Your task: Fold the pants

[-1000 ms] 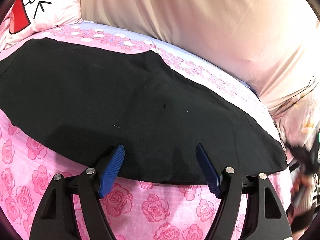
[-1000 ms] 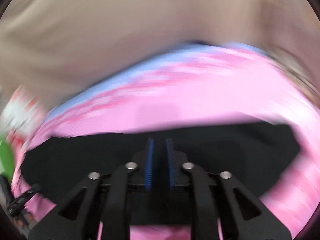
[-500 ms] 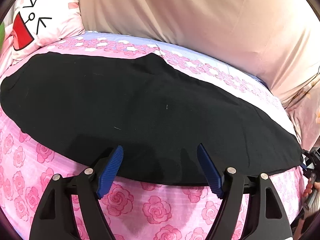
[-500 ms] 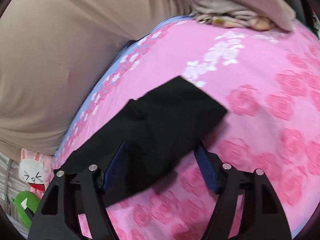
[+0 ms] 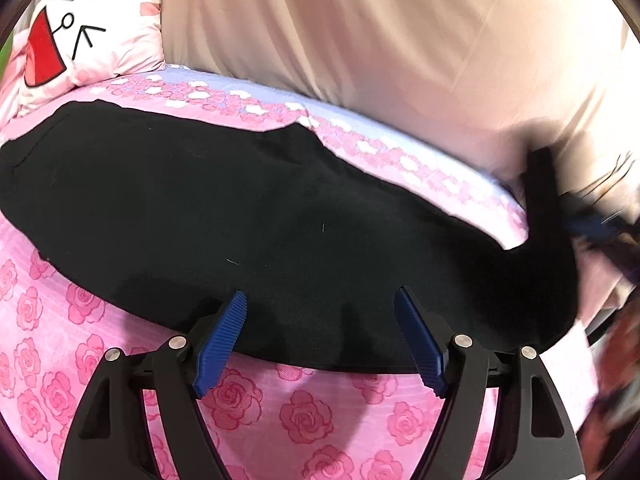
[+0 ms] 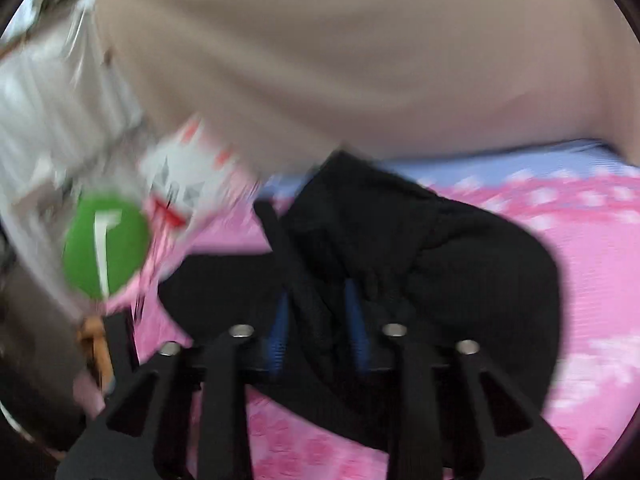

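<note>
Pants (image 5: 248, 220): black, lying flat across the pink rose bedsheet (image 5: 304, 412), running from the cartoon pillow (image 5: 80, 40) at the left to the right edge, where one end is lifting off the sheet.
Left gripper (image 5: 320, 336): hovering over the near hem of the pants, its blue fingers (image 5: 220, 340) standing spread wide with nothing between them, the hem lying just beyond their tips.
Right gripper (image 6: 316, 320): its jaws are closing on a bunched fold of the black cloth, which is rising between the blue pads (image 6: 280, 328).
Beige bedding (image 5: 380, 40): piling up behind the pants.
</note>
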A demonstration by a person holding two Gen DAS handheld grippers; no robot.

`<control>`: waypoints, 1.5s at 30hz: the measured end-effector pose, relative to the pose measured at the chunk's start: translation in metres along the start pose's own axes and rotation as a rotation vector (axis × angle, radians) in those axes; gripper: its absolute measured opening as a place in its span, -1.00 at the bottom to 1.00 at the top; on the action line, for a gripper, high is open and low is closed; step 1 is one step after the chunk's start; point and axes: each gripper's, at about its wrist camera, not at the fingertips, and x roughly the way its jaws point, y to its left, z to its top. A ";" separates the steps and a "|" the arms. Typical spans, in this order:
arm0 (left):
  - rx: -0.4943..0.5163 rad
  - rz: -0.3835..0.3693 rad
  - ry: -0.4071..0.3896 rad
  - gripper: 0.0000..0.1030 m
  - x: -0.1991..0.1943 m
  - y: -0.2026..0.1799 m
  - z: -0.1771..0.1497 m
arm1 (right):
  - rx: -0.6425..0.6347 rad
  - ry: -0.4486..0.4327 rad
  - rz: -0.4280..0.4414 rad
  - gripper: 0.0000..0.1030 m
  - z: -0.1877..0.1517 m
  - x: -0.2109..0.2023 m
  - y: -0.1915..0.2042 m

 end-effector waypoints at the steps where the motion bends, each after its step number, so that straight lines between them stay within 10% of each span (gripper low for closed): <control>1: -0.016 -0.023 -0.008 0.43 -0.005 0.005 0.000 | -0.029 0.019 -0.012 -0.40 -0.005 0.010 0.009; 4: -0.080 -0.066 -0.004 0.43 -0.020 0.028 0.001 | -0.003 -0.035 -0.098 -0.28 -0.017 -0.014 -0.005; 8: -0.194 -0.050 -0.069 0.43 -0.047 0.080 0.016 | 0.196 -0.097 -0.282 0.37 -0.043 -0.076 -0.080; 11: -0.291 -0.020 -0.122 0.43 -0.062 0.121 0.034 | 0.346 -0.079 -0.371 0.40 -0.074 -0.101 -0.126; 17: -0.463 0.188 -0.136 0.43 -0.064 0.195 0.058 | 0.496 -0.017 -0.228 0.40 -0.103 -0.076 -0.158; 22: -0.584 0.138 -0.083 0.43 -0.044 0.226 0.059 | 0.511 0.024 -0.133 0.43 -0.101 -0.036 -0.147; 26: -0.581 0.141 -0.093 0.48 -0.034 0.226 0.067 | 0.499 0.025 -0.113 0.41 -0.101 -0.017 -0.137; 28: -0.571 0.119 -0.095 0.48 -0.027 0.227 0.072 | 0.485 0.014 -0.114 -0.12 -0.098 -0.013 -0.134; 30: -0.562 0.078 -0.068 -0.30 -0.021 0.231 0.079 | 0.497 -0.013 -0.084 -0.58 -0.095 -0.020 -0.135; 40: -0.434 -0.122 -0.010 -0.73 -0.034 0.147 0.072 | 0.447 -0.167 -0.230 -0.64 -0.100 -0.154 -0.157; 45: -0.369 -0.031 0.044 -0.71 -0.003 0.106 0.039 | 0.495 -0.075 -0.520 -0.19 -0.145 -0.177 -0.194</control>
